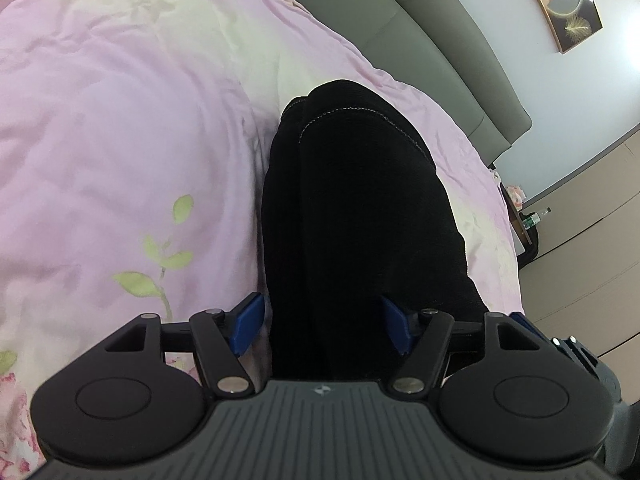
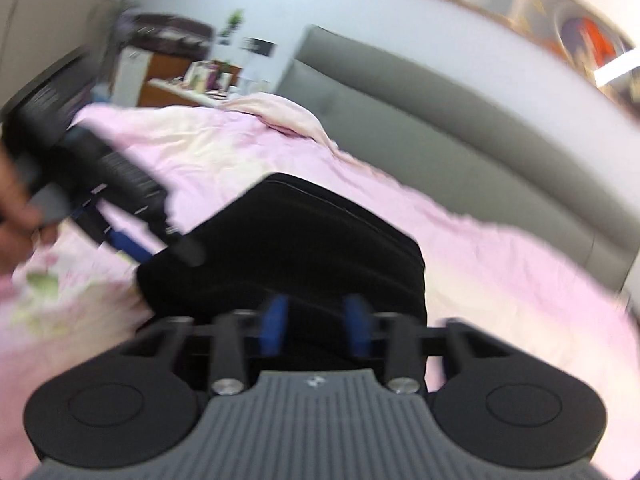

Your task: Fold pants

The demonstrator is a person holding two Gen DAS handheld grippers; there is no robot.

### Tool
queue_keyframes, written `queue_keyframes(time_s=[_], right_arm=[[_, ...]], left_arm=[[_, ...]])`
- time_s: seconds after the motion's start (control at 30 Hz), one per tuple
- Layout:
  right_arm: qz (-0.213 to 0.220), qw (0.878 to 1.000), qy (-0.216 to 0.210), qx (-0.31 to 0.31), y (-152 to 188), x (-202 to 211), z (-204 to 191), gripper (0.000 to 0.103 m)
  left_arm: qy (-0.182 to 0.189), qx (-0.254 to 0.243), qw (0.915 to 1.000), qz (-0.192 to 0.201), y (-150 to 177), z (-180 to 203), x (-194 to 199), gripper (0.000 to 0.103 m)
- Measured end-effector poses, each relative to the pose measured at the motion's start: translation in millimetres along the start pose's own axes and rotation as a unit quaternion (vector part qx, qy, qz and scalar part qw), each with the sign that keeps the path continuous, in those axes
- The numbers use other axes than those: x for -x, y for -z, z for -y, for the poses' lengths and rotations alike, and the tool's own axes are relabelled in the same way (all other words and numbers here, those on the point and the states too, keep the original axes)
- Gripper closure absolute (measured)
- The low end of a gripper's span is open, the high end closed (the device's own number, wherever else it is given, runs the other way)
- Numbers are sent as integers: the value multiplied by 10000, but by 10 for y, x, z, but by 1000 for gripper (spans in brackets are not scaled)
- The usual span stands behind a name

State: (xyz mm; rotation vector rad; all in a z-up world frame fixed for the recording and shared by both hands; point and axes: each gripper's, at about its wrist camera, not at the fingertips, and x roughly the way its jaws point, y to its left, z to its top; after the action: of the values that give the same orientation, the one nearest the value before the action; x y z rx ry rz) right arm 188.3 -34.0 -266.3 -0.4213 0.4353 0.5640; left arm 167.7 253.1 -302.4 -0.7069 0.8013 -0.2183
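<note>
No words, numbers or brand names are showing legibly in either view. The only sign is a small pale emblem, shaped like a four-pointed mark, sitting on the ribbed grey housing of the left tool (image 1: 324, 322) and again, blurred, on the housing of the right tool (image 2: 316, 322); it is carrying no letters. The framed wall picture (image 1: 560, 4) is showing painted shapes only, and the bottle label (image 1: 530, 221) near the bed is staying too small to read.
</note>
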Motion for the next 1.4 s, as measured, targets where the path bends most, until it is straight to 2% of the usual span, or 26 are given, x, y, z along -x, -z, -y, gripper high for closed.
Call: queue_keyframes(time_s=[0.07, 0.17, 0.23, 0.3, 0.43, 0.63, 0.67, 0.73, 0.77, 0.8, 0.87, 0.93, 1.0, 1.07, 1.1, 1.17, 1.27, 1.4], right_arm=[[-102, 9983, 39, -576, -21, -66, 258, 97], [-385, 9914, 148, -1240, -23, -241, 539, 96], [-807, 9838, -19, -1601, 45, -384, 659, 96], [-1046, 9753, -191, -1937, 170, -438, 729, 95], [-1251, 9752, -201, -1813, 388, -446, 643, 93], [-1468, 9675, -373, -2023, 511, -473, 696, 92], [-1609, 9632, -470, -2102, 552, -484, 711, 92], [-2216, 9412, -855, -2402, 704, -581, 754, 92], [-2226, 9391, -807, -2492, 769, -564, 759, 92], [-2101, 9446, -708, -2418, 762, -511, 753, 91], [-1678, 9549, -728, -2340, 614, -341, 765, 90], [-1335, 9584, -837, -2378, 447, -179, 818, 83], [-1085, 9626, -875, -2321, 321, -17, 879, 64], [-911, 9653, -890, -2279, 280, 111, 961, 56], [-860, 9652, -906, -2299, 279, 141, 1023, 47], [-769, 9638, -877, -2396, 287, 135, 1189, 36], [-688, 9554, -807, -2758, 292, 45, 1485, 36], [-680, 9366, -970, -3299, 384, -50, 1749, 36]], left_arm=[[-63, -102, 9999, 23, 7, 23, 7, 26], [-158, -227, 9996, 30, 17, 44, -6, 26], [-164, -209, 9996, 16, 17, 39, -19, 25], [-174, -221, 9996, -52, 16, 39, -38, 25], [-207, -280, 9993, -155, 43, 48, -102, 23], [-172, -282, 9993, -183, 60, 19, -134, 21], [-159, -291, 9993, -164, 70, 6, -132, 20], [-129, -239, 9996, -90, 92, -16, -118, 19], [-140, -182, 9997, -54, 101, -34, -102, 19], [-159, -153, 9998, -32, 119, -35, -80, 20], [-141, -164, 9998, 48, 129, -4, 5, 24], [-195, -221, 9994, 208, 114, 69, 127, 26], [-205, -277, 9987, 388, 78, 172, 288, 28], [-142, -357, 9977, 565, 28, 298, 450, 28], [-88, -401, 9972, 619, -14, 391, 506, 25], [-6, -479, 9967, 655, -109, 544, 573, 16], [-157, -546, 9956, 741, -236, 718, 575, 15], [-336, -472, 9965, 605, -283, 826, 430, 15]])
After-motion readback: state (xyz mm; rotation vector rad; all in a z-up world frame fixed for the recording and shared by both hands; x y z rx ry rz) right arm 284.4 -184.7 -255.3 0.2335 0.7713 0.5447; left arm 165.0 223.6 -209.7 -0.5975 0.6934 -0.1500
